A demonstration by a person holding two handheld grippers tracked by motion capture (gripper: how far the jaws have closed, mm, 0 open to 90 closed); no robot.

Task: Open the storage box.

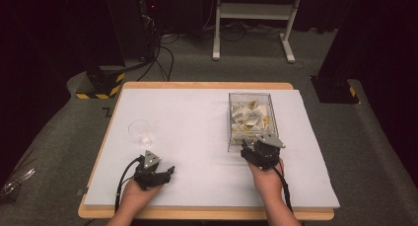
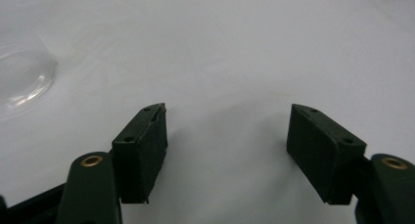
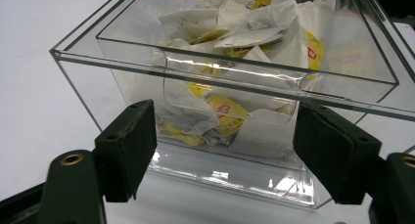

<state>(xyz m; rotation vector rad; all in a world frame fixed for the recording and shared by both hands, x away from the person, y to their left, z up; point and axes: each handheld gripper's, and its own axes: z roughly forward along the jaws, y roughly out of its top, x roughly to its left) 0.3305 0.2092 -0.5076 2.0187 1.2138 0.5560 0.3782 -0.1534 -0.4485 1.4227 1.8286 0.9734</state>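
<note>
Tea bags fill a clear box toward the table's far right in the high view; the right gripper sits at the box's near wall, and the left gripper rests well apart, just short of a clear cup. Left gripper view: jaws stand apart over bare table, cup at far left. Right gripper view: jaws stand wide, empty, just before the box, bags beyond its wall.

Right gripper hovers at the near wall of the clear box of sachets. Left gripper rests near the glass.
</note>
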